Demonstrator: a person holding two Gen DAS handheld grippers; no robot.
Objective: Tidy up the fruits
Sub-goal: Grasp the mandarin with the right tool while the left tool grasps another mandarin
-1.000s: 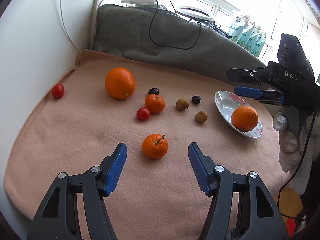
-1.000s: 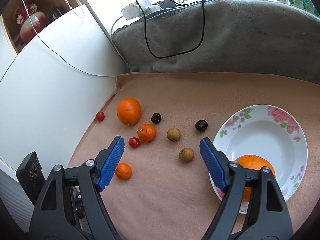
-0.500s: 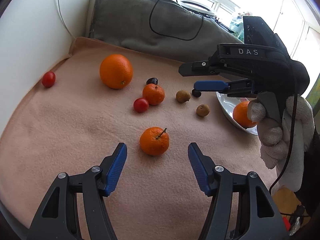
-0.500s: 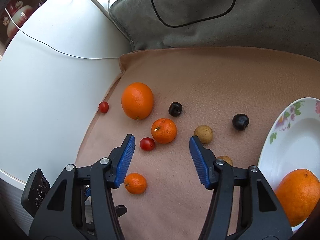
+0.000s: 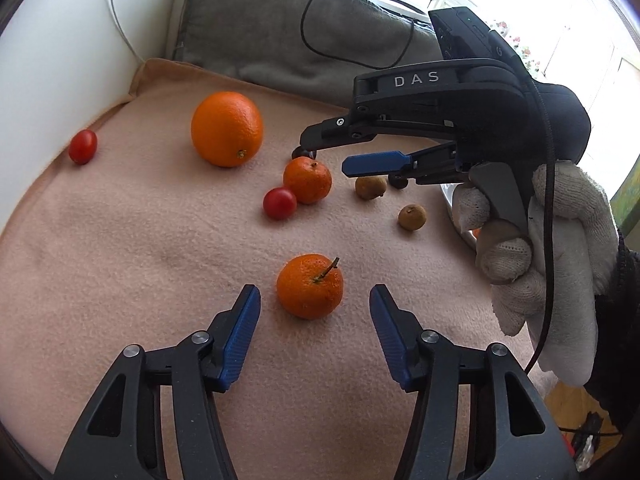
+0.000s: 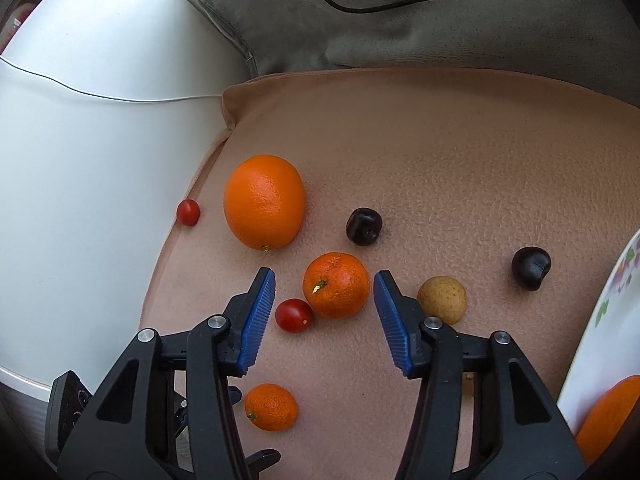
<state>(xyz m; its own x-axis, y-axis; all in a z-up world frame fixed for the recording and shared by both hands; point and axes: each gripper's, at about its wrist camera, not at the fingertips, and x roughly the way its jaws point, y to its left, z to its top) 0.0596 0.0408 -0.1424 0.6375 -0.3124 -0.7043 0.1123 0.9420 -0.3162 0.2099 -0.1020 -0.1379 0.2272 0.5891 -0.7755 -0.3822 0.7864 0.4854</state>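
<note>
Nearest the left claw [image 5: 315, 316], a stemmed mandarin [image 5: 310, 286] sits between the blue pads, which stand apart from its skin on both sides; the jaws have just been closing, roughly half open, gripping nothing. It is round with no long axis, so the approach angle should matter little, though its twig leans toward the right pad.

Beyond that mandarin, the right claw [image 6: 325, 302] brackets a second mandarin [image 6: 336, 284], also half open with jaws that have just been closing, and holding nothing. A cherry tomato [image 6: 294, 315] touches this mandarin on its near left side and lies just inside the left pad, so a squeeze would likely catch it too. A tan longan [image 6: 442, 300] rests just outside the right pad.

Farther from the stemmed mandarin come a big dimpled orange [image 5: 227, 129], two dark glossy cherries [image 6: 364, 226] and a lone tomato [image 5: 83, 146] at the edge of the fuzzy pink blanket [image 5: 120, 260]. To the right, the floral plate [image 6: 600, 320] holds one orange [image 6: 612, 412]
</note>
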